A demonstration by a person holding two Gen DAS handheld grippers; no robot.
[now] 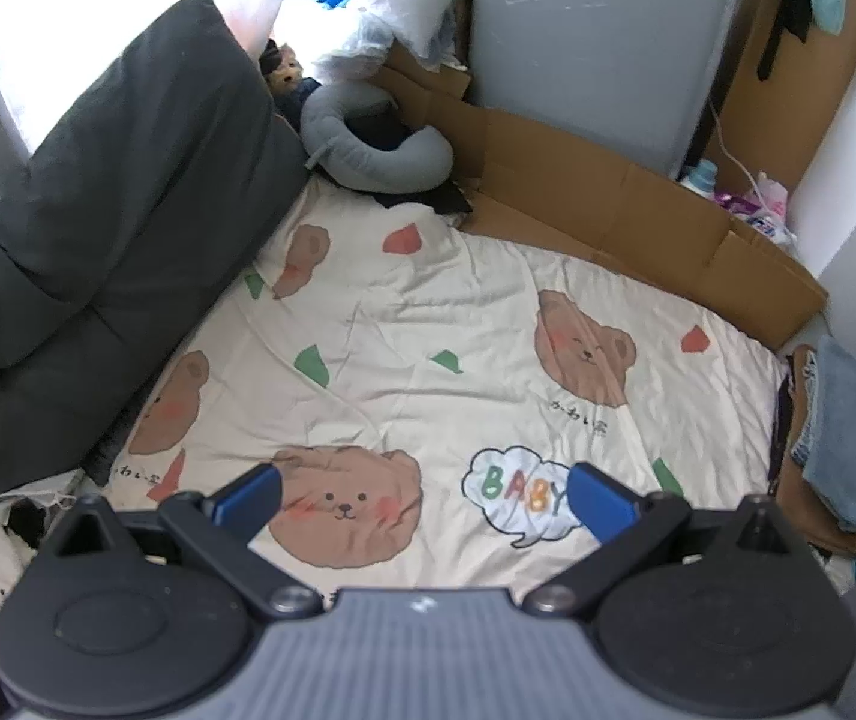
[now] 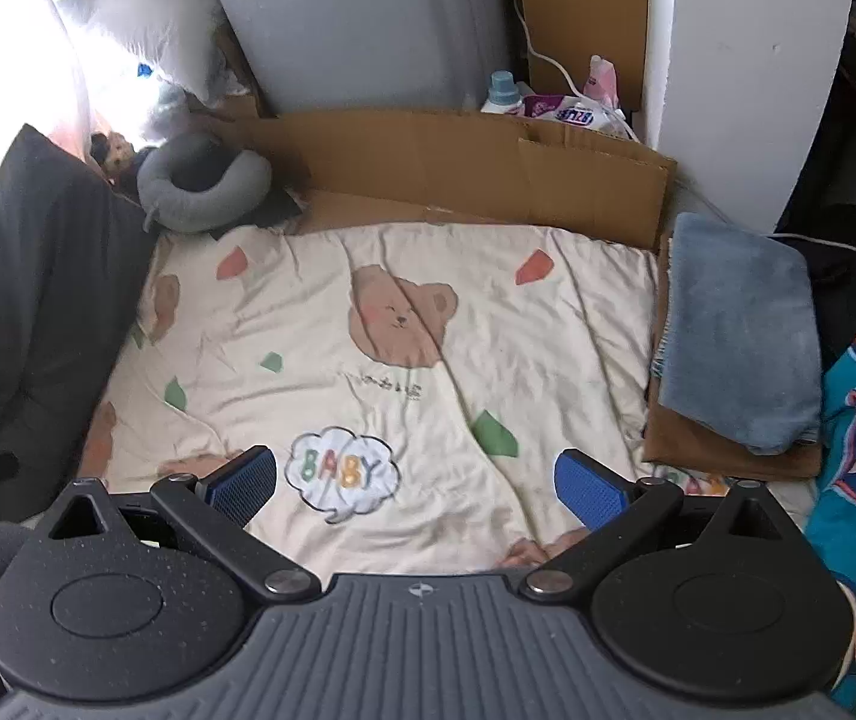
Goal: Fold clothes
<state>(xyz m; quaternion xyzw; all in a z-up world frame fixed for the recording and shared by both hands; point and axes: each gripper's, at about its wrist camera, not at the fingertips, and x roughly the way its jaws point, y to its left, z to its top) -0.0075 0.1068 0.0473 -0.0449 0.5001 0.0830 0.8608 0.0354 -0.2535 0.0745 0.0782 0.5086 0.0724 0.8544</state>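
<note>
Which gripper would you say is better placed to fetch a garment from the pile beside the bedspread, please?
Probably the right gripper: the blue folded cloth on the pile lies close on its right, while from the left gripper the pile sits at the far right edge. Both are open and empty.

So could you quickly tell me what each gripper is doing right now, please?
Left gripper: open, holding nothing, above the bedspread.
Right gripper: open, holding nothing.
</note>
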